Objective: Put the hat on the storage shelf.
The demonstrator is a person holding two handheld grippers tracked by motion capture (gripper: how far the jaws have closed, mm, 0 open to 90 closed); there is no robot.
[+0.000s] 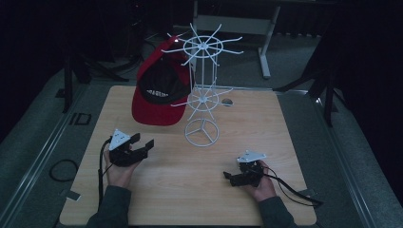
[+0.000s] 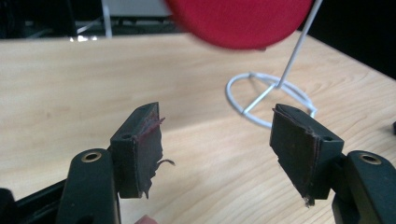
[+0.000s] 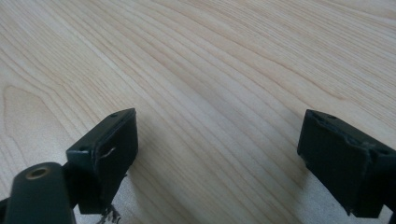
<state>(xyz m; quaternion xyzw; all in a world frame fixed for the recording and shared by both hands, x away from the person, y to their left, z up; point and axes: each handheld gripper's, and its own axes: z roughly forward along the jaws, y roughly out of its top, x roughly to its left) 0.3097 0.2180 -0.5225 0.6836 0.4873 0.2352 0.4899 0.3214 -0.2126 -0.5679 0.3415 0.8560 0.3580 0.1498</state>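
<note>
A red cap (image 1: 154,97) with a black lining hangs on a white wire rack (image 1: 203,90) at the back of the wooden table (image 1: 190,190). My left gripper (image 1: 142,141) rests low near the table's left side, in front of the cap, jaws wide apart with nothing between them. In the left gripper view the open left gripper (image 2: 217,149) faces the cap's red brim (image 2: 238,18) and the rack's ring base (image 2: 252,98). My right gripper (image 1: 229,178) lies at the front right, pointing left. The right gripper view has the right gripper (image 3: 217,158) open over bare wood.
A small round fitting (image 1: 227,101) sits in the tabletop behind the rack. On the floor to the left lies a black cable loop (image 1: 62,169). Dark stands (image 1: 71,80) and a grey desk frame (image 1: 263,52) lie beyond the table.
</note>
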